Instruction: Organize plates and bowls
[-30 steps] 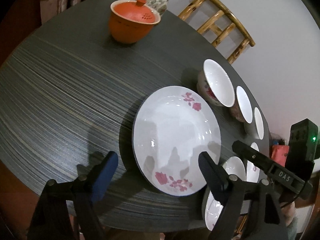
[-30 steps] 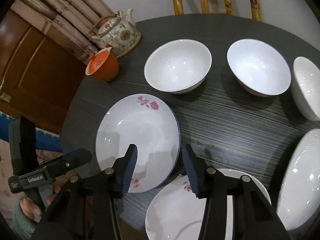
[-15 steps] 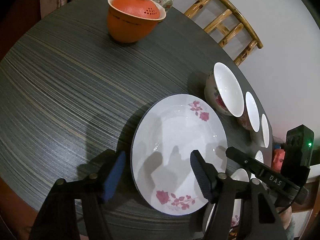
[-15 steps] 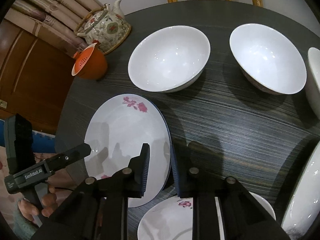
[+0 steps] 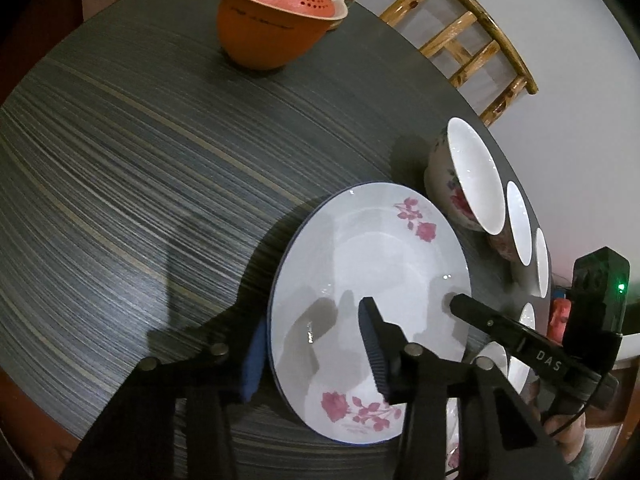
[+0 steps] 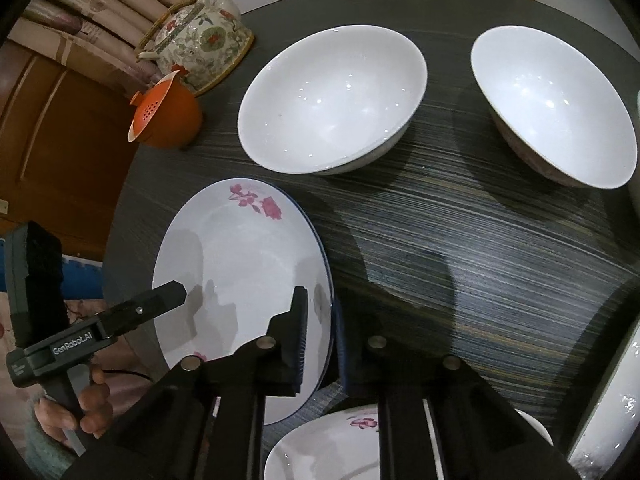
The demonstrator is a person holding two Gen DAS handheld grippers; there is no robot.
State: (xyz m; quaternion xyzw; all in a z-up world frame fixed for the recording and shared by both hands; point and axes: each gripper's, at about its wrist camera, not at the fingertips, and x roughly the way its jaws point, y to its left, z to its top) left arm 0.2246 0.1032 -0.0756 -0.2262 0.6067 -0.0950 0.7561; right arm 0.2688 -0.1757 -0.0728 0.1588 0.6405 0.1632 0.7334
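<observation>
Straddling the near-left rim of the flowered plate (image 5: 372,280), the left gripper (image 5: 316,348) has just been closing: in the left wrist view its blue pad sits outside the rim on the desk (image 5: 140,168) side and the ribbed pad over the white well, but a gap shows, so it reads as not yet clamped. The plate lies flat near the desk's edge, with a row of bowls (image 5: 472,184) just beyond it and an orange lidded cup (image 5: 276,20) well apart at the far side.

In the right wrist view, the right gripper (image 6: 320,332) is clenched on the plate's (image 6: 240,264) opposite rim, one pad above and one beneath the blue edge. A second flowered plate (image 6: 320,448) lies just nearer, and two white bowls (image 6: 332,96) stand farther back beside a teapot (image 6: 200,36).

To do this well, I judge the left pads should seat fully on the rim before any lift, then both hands should rise together and level, since glazed china could slip from a one-sided pinch.
</observation>
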